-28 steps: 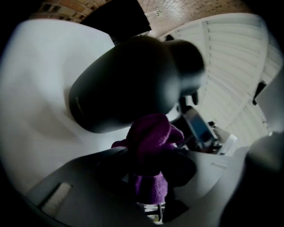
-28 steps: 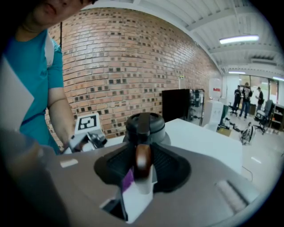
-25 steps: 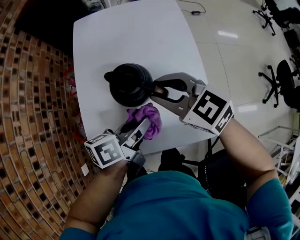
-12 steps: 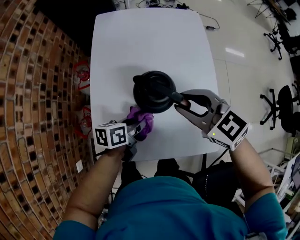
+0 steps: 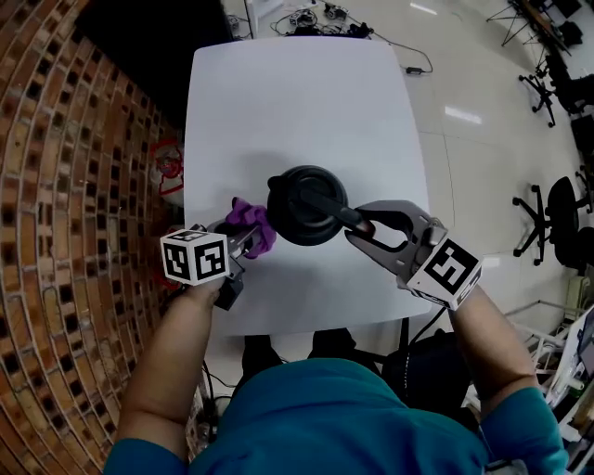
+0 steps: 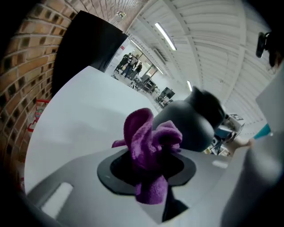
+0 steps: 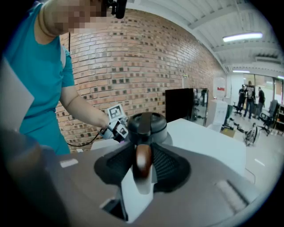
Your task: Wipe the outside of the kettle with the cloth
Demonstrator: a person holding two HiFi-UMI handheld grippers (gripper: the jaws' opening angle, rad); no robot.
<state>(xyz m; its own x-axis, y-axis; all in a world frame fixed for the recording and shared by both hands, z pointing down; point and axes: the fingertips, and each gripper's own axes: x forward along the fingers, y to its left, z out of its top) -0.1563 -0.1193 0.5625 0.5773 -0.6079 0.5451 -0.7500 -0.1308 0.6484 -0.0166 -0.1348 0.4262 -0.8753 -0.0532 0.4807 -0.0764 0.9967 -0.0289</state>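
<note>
A black kettle (image 5: 306, 204) stands in the middle of the white table (image 5: 297, 102). My right gripper (image 5: 357, 221) is shut on the kettle's handle (image 7: 143, 160), which shows brown between the pads in the right gripper view. A bunched purple cloth (image 5: 249, 223) sits clamped in my left gripper (image 5: 243, 237) and rests against the kettle's left side. In the left gripper view the cloth (image 6: 148, 150) sticks up from the jaws with the kettle (image 6: 188, 124) right behind it.
A brick wall (image 5: 65, 186) runs along the table's left side. Office chairs (image 5: 557, 213) stand on the tiled floor to the right. Cables (image 5: 320, 19) lie on the floor beyond the table's far edge. People stand far off in the room.
My left gripper has carried the cloth from in front of the kettle round to its left side. The right gripper has kept its hold on the handle. The head camera has shifted.
</note>
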